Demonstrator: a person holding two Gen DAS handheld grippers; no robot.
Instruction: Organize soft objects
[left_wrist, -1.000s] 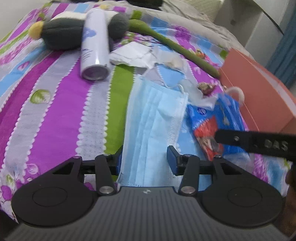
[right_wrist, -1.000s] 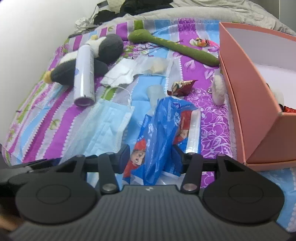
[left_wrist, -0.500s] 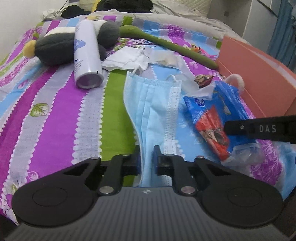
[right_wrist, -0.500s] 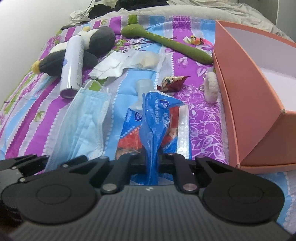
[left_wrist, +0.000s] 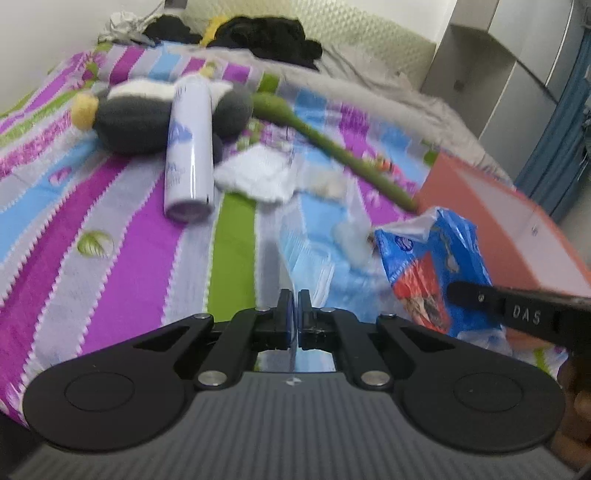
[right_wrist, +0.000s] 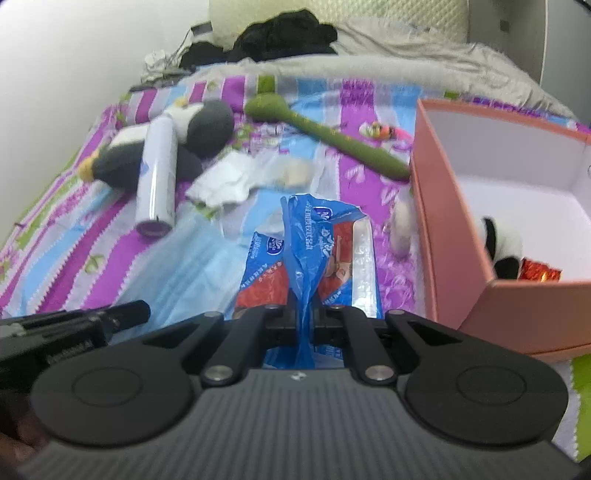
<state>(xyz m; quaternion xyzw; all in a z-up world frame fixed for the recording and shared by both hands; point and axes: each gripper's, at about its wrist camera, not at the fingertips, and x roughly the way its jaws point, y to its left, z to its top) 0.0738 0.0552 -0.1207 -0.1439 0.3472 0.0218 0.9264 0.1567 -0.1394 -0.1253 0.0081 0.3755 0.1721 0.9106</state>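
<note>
Left tongs (left_wrist: 294, 308) clamped on light-blue pleated face mask (left_wrist: 308, 258); right tongs (right_wrist: 303, 317) clamped on blue-red plastic packet (right_wrist: 314, 243), above striped bed (left_wrist: 110, 229). White spray can (left_wrist: 190, 147), green plush stem (right_wrist: 332, 142) beyond; pink cardboard box (right_wrist: 443, 229) right.

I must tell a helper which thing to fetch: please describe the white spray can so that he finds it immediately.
On the striped bedspread, look left, away from the pink box. The white spray can lies across a grey plush penguin: the only hard, glossy cylinder among soft things.
</note>
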